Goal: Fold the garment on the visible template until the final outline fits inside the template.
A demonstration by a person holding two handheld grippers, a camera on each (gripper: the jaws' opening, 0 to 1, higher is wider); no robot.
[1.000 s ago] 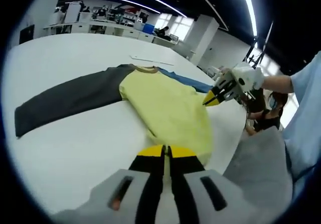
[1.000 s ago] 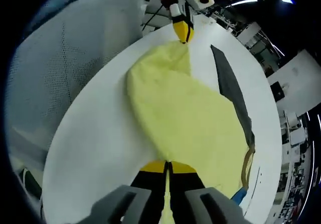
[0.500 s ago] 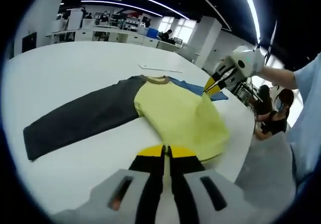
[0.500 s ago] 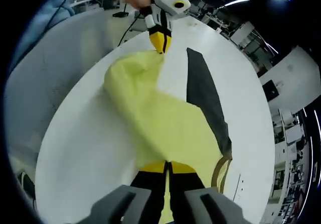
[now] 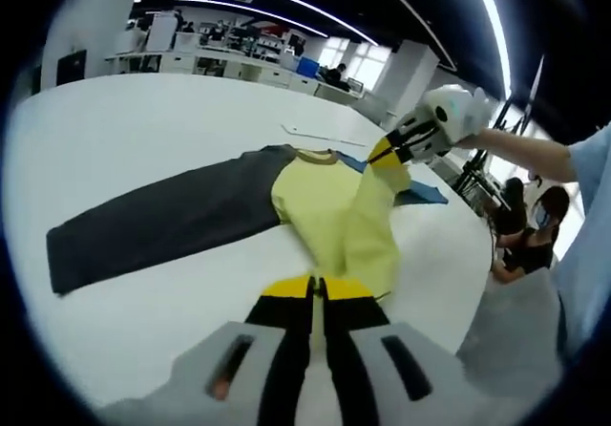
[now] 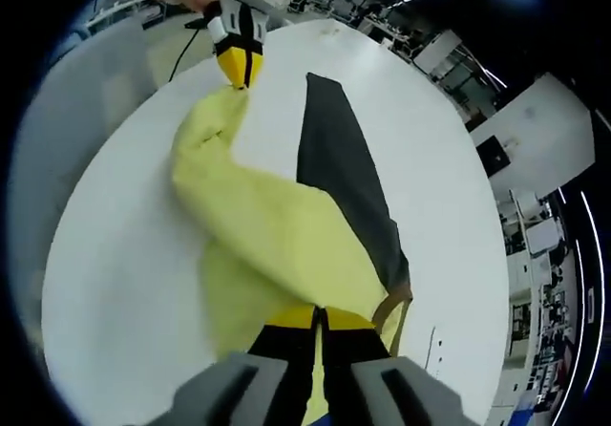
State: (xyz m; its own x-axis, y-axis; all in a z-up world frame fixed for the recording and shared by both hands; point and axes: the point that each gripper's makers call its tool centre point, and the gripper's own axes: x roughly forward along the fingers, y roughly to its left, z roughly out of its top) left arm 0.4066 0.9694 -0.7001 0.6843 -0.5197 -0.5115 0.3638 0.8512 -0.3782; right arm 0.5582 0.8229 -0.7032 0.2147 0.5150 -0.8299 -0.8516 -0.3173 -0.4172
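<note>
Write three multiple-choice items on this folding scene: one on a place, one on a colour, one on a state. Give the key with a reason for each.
1. Where does the dark sleeve lie?
A. Flat on the white table
B. Hanging off the table edge
C. Rolled up on the yellow body

2. What colour is the shirt's body?
A. Red
B. Pale yellow
C. Green

3. What state is the yellow fabric in?
A. Lying fully flat
B. Lifted along one side by both tools
C. Folded into a small square

Key:
1 A, since the sleeve stretches flat across the white table in the left gripper view.
2 B, since the body is pale yellow, with a dark sleeve and a tan collar.
3 B, since the left tool and the right tool each pinch the fabric, and one side is raised off the table between them.
</note>
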